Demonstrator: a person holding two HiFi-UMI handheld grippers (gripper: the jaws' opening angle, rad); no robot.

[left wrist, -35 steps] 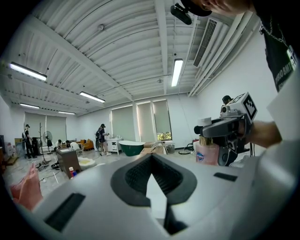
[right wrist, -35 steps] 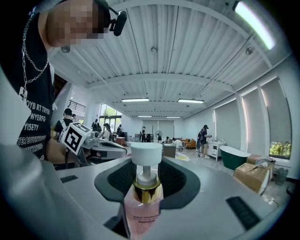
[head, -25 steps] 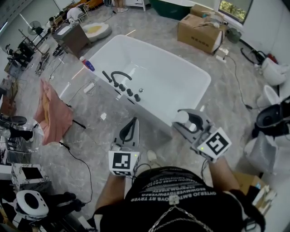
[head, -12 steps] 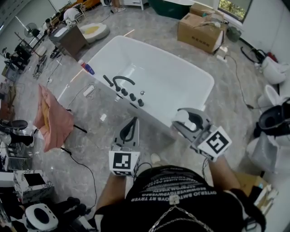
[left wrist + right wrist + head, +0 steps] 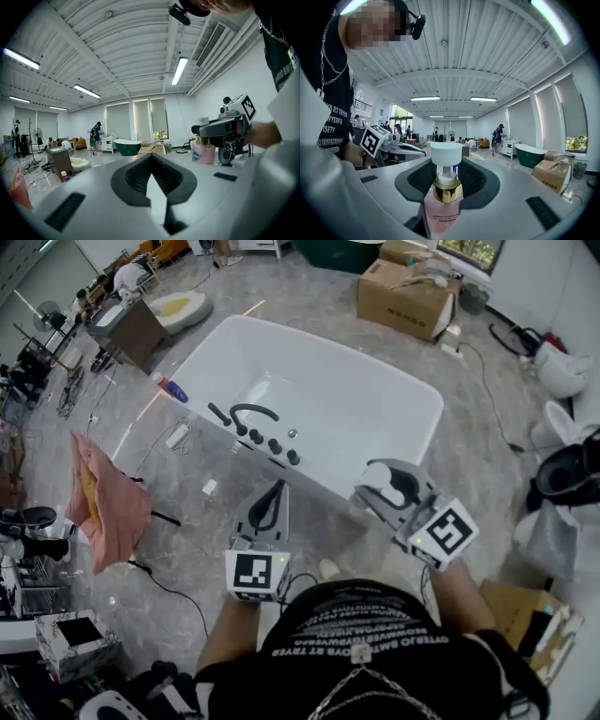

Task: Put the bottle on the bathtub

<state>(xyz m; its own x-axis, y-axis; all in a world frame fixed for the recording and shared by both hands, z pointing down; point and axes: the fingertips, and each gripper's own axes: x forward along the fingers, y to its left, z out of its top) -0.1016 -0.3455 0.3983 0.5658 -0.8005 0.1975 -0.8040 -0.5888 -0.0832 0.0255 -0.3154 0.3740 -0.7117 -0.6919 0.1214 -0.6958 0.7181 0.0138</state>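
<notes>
Grey marble floor (image 5: pixel 187 521) runs all around the white tub (image 5: pixel 347 404), with a box (image 5: pixel 408 296) beyond its far edge and a pink cloth (image 5: pixel 108 507) lying off its left end. During the last second the person comes closer. The cloth slides lower in the head view, and the black faucet (image 5: pixel 248 413) on the tub's near rim sits a little lower too. Both grippers keep the same place in front of the body, so it is the whole person that moves, not the arms alone.

The right gripper (image 5: pixel 386 486) holds the bottle (image 5: pixel 443 201). Its jaws stand quite wide and press the pink body from both sides, with the gold collar and the white pump cap standing above them. This grip looks the same as before. The bottle is upright and in the air, seen at the right end of the tub's near rim. Whether it is already over the rim or only over the floor, I cannot say from above. The left gripper (image 5: pixel 270 507) is closed to a narrow point with nothing in it, and hangs over the floor before the near rim.

So the carrying is almost finished, I think, and the setting down is not yet begun. A bare stretch of rim lies to the right of the faucet, close to the right gripper.
</notes>
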